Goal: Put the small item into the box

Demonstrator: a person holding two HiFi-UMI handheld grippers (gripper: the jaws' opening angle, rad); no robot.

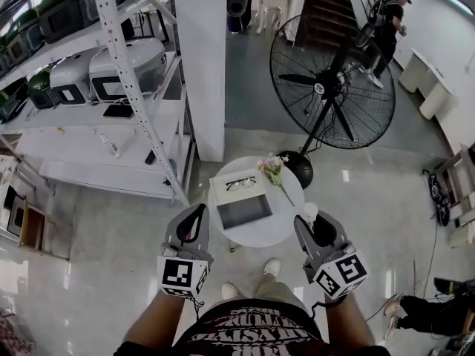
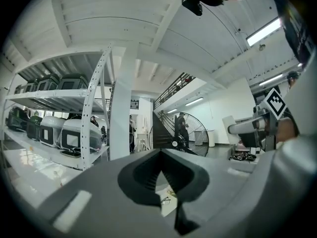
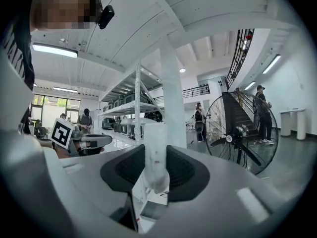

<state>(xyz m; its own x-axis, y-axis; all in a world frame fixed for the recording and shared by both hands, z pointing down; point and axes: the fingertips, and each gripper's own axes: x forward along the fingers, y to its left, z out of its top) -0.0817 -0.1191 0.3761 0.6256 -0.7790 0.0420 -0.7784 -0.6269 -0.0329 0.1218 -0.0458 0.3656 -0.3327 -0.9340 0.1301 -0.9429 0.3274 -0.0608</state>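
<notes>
The right gripper has its jaws closed on the small item, a white upright piece. It holds the item above the right near edge of the round table, near the box, probably to carry it over. The box lies open toward the table's left side, so the item can drop straight in. The left gripper waits at the left near edge, its jaws together and empty. I think it is kept aside so the way is free.
</notes>
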